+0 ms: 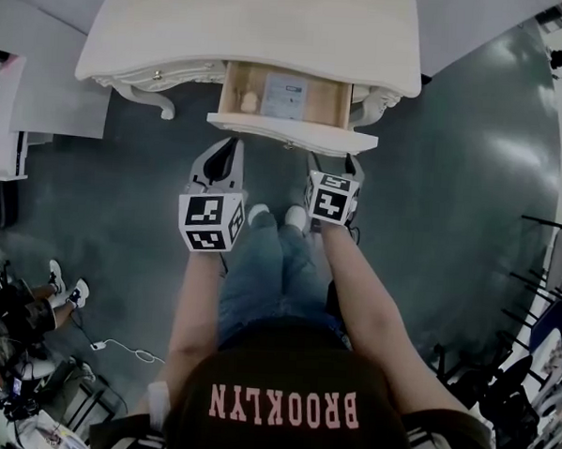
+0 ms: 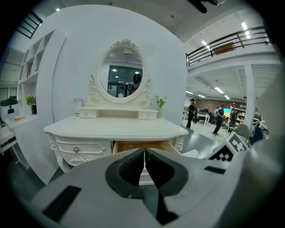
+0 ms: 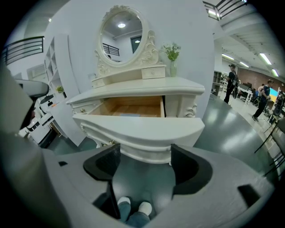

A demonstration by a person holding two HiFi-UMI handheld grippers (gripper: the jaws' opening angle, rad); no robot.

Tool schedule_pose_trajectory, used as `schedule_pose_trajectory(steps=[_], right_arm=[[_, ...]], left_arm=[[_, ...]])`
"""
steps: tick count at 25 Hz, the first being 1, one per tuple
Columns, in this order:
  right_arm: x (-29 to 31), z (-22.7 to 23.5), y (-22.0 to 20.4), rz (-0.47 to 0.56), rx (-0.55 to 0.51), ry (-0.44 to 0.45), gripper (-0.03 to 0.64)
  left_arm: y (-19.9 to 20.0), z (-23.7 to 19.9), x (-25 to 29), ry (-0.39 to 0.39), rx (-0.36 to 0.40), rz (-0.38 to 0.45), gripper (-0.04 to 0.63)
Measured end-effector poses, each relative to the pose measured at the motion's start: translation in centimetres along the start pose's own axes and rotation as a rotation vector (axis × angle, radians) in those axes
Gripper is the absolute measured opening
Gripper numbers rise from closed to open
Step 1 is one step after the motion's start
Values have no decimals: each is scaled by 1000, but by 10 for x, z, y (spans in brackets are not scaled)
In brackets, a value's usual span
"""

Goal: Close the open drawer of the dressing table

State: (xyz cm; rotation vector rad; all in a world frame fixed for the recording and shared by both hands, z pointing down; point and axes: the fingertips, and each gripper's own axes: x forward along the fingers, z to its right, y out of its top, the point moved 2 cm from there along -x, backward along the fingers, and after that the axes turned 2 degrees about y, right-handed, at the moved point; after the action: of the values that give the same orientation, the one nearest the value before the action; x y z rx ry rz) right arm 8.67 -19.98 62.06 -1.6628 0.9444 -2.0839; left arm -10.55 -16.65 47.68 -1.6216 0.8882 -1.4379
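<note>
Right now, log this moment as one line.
drawer: open | left tool: shut, empty | right tool: open, empty, close before drawer front

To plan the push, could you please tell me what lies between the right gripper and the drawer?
Nothing but bare floor: in the head view a short dark strip separates the right gripper from the drawer.

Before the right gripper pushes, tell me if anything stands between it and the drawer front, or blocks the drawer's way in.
Nothing visible does. The right gripper, jaws apart, faces the drawer front directly. A card and a small object lie inside it, seemingly low enough to ride in.
</note>
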Motion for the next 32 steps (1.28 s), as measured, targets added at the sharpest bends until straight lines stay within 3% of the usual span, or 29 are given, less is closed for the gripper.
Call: schedule_pose_trajectory(steps=[23, 32], right_arm=[[29, 13, 41, -5, 49, -88, 318], [46, 18, 63, -12, 74, -85, 318]], left_arm=[[31, -34, 50, -82, 19, -18, 9], [45, -40, 70, -110, 26, -12, 9]])
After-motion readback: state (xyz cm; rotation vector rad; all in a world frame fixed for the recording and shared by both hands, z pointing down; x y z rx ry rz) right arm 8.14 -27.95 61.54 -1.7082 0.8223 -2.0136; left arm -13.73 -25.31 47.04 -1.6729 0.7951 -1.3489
